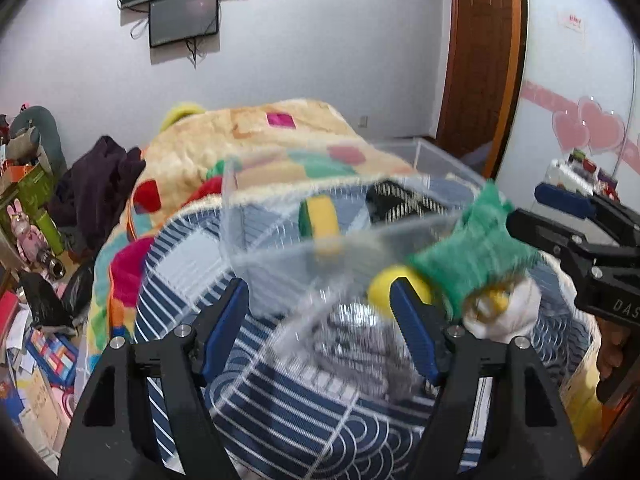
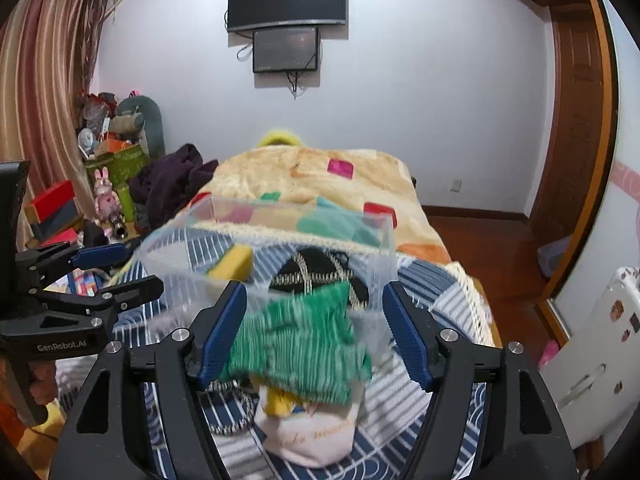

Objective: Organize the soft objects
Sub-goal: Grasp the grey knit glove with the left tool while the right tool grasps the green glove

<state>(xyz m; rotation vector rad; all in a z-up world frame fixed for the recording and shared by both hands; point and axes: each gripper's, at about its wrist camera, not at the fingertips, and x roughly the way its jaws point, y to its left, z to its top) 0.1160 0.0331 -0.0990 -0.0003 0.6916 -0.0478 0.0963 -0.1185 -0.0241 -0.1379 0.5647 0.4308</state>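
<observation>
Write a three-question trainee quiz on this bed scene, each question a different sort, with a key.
1. True or false: the left gripper is shut on the green cloth.
2. Which lies inside the clear plastic box? A) yellow-and-green sponge B) white pouch C) purple garment
3. Fill in: the right gripper stands ___, with the cloth between its fingers.

Key
1. False; its jaws stand apart and hold nothing.
2. A
3. open

Bed (image 2: 460, 280): blankets (image 2: 312, 184), clear bin (image 2: 384, 248).
</observation>
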